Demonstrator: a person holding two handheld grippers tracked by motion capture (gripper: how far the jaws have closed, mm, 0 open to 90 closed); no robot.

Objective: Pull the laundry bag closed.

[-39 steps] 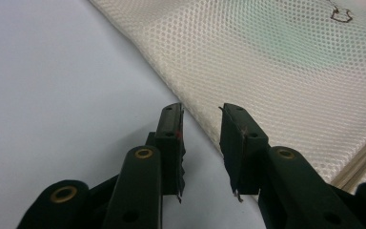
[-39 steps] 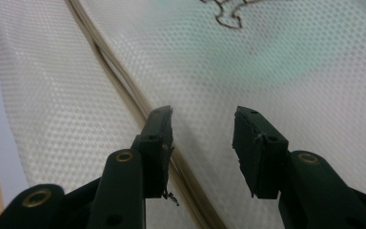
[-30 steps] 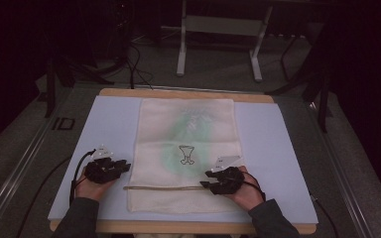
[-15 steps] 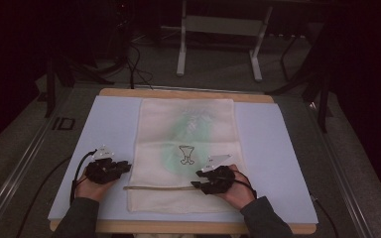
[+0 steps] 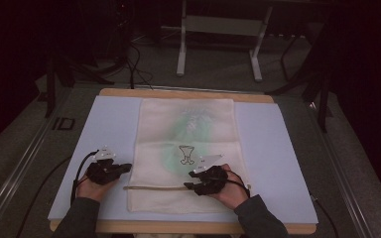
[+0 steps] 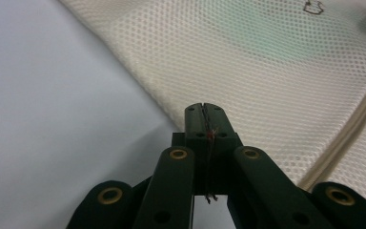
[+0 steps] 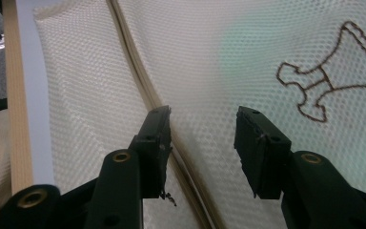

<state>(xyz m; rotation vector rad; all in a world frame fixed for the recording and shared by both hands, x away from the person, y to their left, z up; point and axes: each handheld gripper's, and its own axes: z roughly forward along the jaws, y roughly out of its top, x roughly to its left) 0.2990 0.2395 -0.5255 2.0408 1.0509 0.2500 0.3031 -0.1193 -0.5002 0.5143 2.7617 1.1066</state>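
A cream mesh bag (image 5: 186, 124) lies flat on a pale mat (image 5: 278, 148), with a brown stitched figure (image 5: 186, 154) and a green shape showing through it. A tan strip (image 5: 154, 187) runs across the bag near its front end. My left gripper (image 5: 128, 168) rests on the mat at the bag's left edge. In the left gripper view it (image 6: 204, 112) is shut, tips at the mesh edge (image 6: 267, 57). My right gripper (image 5: 188, 186) sits on the bag at the strip's right end. In the right gripper view it (image 7: 202, 126) is open, its left jaw beside the strip (image 7: 133, 62).
The mat covers a wooden table whose edge (image 5: 178, 92) shows at the back. Behind it a metal stand (image 5: 218, 29) and cables (image 5: 134, 59) sit on the dark floor. A rail (image 5: 25, 163) runs along the left side.
My right gripper has slid left over the bag along the strip. The left gripper has stayed put.
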